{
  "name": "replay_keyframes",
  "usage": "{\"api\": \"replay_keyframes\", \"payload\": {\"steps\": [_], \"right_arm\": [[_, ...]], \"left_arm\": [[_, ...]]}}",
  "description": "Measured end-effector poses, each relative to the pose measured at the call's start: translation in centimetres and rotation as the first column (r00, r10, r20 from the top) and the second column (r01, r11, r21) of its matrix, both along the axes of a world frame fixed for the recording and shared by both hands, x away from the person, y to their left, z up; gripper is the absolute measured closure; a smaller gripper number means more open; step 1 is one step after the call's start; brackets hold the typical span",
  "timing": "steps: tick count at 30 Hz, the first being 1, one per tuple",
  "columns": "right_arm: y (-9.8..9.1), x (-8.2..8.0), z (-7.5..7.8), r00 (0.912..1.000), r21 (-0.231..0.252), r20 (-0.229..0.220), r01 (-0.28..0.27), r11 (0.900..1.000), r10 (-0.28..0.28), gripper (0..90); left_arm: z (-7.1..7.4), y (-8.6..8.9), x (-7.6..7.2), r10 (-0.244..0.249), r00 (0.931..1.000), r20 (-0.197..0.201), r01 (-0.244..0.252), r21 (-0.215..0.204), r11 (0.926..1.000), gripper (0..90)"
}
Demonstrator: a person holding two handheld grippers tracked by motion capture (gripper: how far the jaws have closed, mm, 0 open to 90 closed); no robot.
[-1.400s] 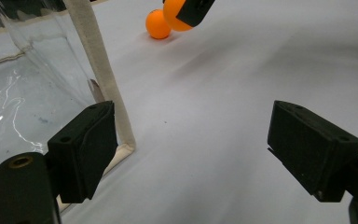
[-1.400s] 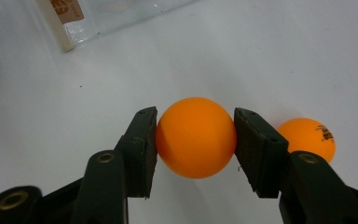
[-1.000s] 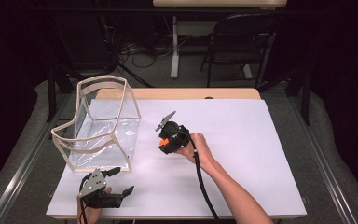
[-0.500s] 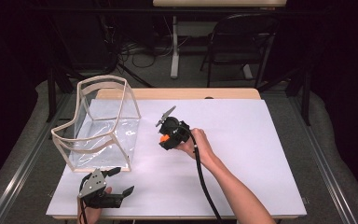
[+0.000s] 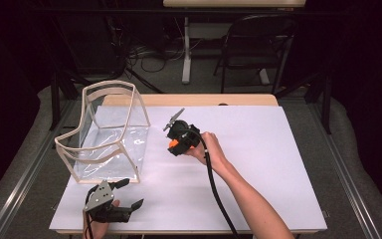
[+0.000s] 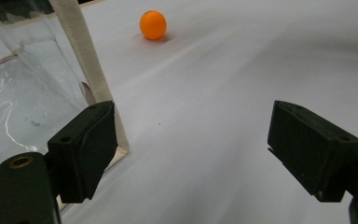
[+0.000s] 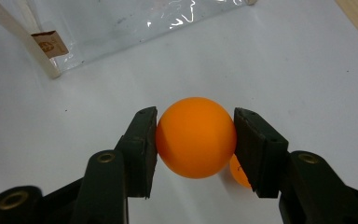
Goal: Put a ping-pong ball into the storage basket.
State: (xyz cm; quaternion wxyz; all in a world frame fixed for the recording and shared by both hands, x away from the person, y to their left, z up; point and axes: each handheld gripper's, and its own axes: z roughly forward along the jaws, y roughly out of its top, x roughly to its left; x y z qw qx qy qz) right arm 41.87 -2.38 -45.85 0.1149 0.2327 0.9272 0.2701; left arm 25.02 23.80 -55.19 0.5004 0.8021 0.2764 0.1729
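My right gripper [image 7: 196, 140] is shut on an orange ball [image 7: 196, 136], gripped by both sides and held above the white table sheet [image 7: 307, 70]. A second orange ball [image 7: 237, 171] peeks out below it, behind the right jaw. In the left gripper view an orange ball [image 6: 153, 24] rests on the sheet far ahead. In the high view the right gripper [image 5: 175, 143] sits mid-table, just right of a clear bag [image 5: 104, 134] with cream trim. The left gripper [image 5: 132, 193] stands open near the front edge, nothing between its jaws [image 6: 191, 149].
The clear bag [image 6: 81, 56] stands upright with its mouth open at the top, and its corner post is close to the left gripper's left jaw. The white sheet [image 5: 278, 164] covers the table. A chair [image 5: 258, 45] and cables lie beyond the far edge.
The right gripper, with the ball in it, has shifted slightly toward the far side of the table and looks a little higher. The left gripper has stayed put.
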Motion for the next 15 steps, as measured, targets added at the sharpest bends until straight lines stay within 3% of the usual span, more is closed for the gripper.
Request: {"api": "replay_keyframes", "payload": {"steps": [15], "right_arm": [[0.27,0.83,0.85,1.0000,-0.019,-0.002,0.005,0.9998,-0.005,51.0]], "left_arm": [[-0.05,-0.01,0.06,-0.006,1.0000,-0.005,0.006,-0.001,1.0000,16.0]]}}
